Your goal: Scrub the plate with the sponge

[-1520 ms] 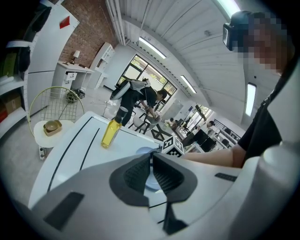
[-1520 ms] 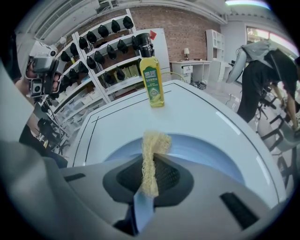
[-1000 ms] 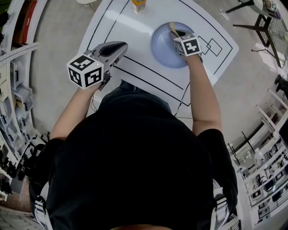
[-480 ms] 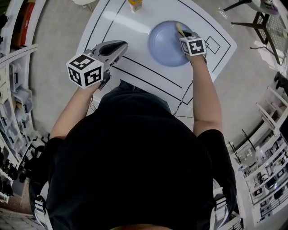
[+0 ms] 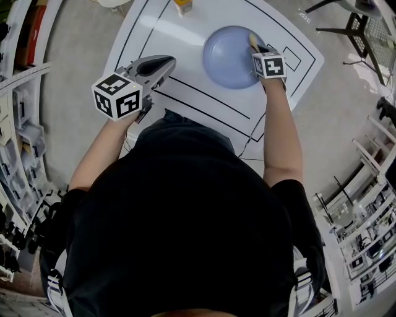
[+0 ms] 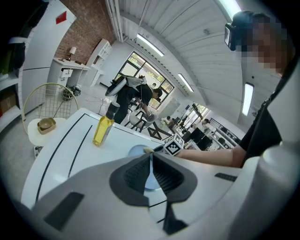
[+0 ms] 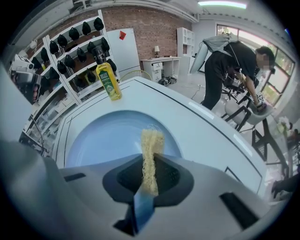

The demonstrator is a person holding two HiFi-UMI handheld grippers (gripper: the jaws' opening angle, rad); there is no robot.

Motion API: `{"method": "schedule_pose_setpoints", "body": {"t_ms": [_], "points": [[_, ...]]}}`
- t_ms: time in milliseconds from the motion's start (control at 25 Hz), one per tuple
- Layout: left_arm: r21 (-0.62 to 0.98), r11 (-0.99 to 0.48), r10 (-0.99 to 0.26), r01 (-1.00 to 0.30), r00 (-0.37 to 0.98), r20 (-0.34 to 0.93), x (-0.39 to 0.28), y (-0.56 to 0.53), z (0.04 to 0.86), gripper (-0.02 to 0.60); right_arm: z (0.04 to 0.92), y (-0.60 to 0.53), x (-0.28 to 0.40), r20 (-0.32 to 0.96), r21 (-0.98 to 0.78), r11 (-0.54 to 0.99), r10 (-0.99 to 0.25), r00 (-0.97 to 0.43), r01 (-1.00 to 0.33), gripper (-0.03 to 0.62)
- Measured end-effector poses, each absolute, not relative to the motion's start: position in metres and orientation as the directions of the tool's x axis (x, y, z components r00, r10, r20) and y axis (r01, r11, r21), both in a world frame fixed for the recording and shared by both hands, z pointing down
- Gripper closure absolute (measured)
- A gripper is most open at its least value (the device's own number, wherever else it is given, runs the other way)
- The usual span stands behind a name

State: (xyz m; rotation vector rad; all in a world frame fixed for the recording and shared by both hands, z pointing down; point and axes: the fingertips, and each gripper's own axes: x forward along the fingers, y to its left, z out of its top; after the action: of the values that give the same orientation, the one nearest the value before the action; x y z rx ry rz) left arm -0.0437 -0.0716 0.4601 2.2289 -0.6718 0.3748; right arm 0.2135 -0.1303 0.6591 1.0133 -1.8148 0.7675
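Note:
A pale blue plate (image 5: 230, 57) (image 7: 115, 138) lies on the white table (image 5: 179, 56). My right gripper (image 5: 255, 44) (image 7: 151, 161) is shut on a thin yellow sponge (image 7: 151, 154) (image 5: 252, 41), held on edge over the plate's right rim. My left gripper (image 5: 166, 62) (image 6: 151, 164) hangs over the table's near left part, jaws shut with nothing between them, well away from the plate (image 6: 140, 151).
A yellow bottle (image 5: 182, 5) (image 7: 108, 82) (image 6: 103, 129) stands at the table's far side. Black lines mark the tabletop. Shelving (image 5: 18, 124) runs along the left; chairs and a person (image 7: 232, 70) are off to the right.
My right gripper with the sponge has slid from the plate's middle toward its right rim. The left gripper has stayed put.

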Motion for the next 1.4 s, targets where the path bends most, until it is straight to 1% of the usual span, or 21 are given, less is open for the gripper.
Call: {"method": "schedule_pose_setpoints", "body": {"t_ms": [400, 600, 880, 1040, 1400], "points": [[0.586, -0.584, -0.343, -0.561, 0.825, 0.448, -0.042, -0.067, 0.453, 0.557, 0.654, -0.108, 0.231, 0.926, -0.052, 0.415, -0.32, -0.2, -0.908, 0.557], [0.585, -0.592, -0.34, -0.555, 0.829, 0.443, -0.039, -0.064, 0.451, 0.557, 0.656, -0.089, 0.238, 0.943, -0.065, 0.369, -0.281, -0.178, -0.927, 0.557], [0.583, -0.599, -0.333, -0.55, 0.832, 0.443, -0.039, -0.059, 0.45, 0.557, 0.666, -0.066, 0.237, 0.95, -0.085, 0.371, -0.249, -0.188, -0.925, 0.557], [0.583, -0.602, -0.329, -0.546, 0.835, 0.442, -0.037, -0.057, 0.449, 0.557, 0.662, -0.053, 0.233, 0.953, -0.1, 0.347, -0.235, -0.19, -0.932, 0.557], [0.581, -0.611, -0.323, -0.538, 0.839, 0.438, -0.035, -0.059, 0.448, 0.557, 0.666, -0.029, 0.218, 0.957, -0.127, 0.378, -0.196, -0.213, -0.917, 0.557]]}}
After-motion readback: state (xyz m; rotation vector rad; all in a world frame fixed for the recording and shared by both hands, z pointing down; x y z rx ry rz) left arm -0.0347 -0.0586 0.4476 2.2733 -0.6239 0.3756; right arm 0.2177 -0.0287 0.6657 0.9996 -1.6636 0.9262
